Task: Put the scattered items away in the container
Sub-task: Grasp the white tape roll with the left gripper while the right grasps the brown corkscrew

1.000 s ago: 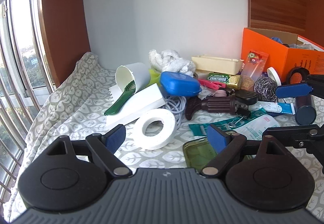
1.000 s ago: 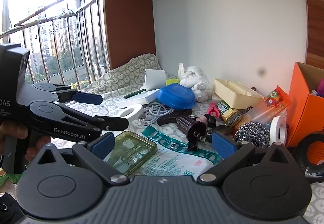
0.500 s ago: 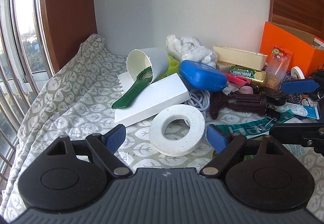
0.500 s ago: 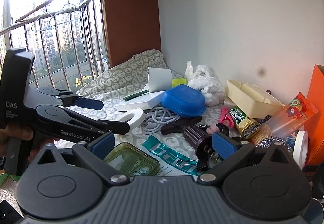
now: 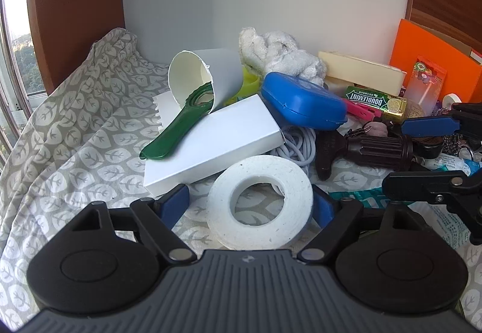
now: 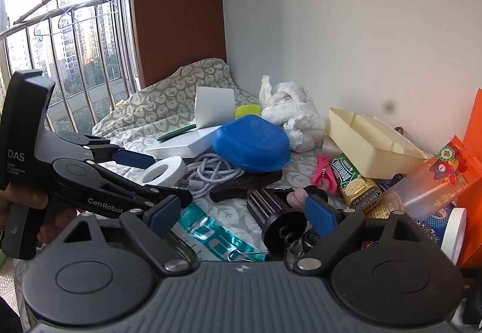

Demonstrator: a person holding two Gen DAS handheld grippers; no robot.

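Observation:
A white tape roll [image 5: 260,202] lies flat on the leaf-print cloth [image 5: 75,137], between the fingers of my left gripper [image 5: 250,197]. Its jaws are closing; the right pad is at the roll's edge and the left pad stands clear of it. In the right wrist view the same roll [image 6: 164,168] sits inside the left gripper [image 6: 156,176]. My right gripper [image 6: 242,206] has a dark ribbed tool [image 6: 268,209] between its closing jaws, and neither pad presses on it. The orange box [image 5: 427,61] stands at the far right.
Behind the roll are a white carton [image 5: 211,146], a green scoop [image 5: 171,137] in a white cup [image 5: 211,76], a blue case [image 5: 301,104], a cable [image 5: 298,143], a towel [image 5: 280,58], a cream tray [image 5: 361,67] and a gum pack [image 5: 373,99]. Window bars [image 6: 75,61] run along the left.
Both grippers have moved forward over the cloth. The tape roll now lies between the left fingers and the dark tool between the right ones. Both pairs of jaws have narrowed a little.

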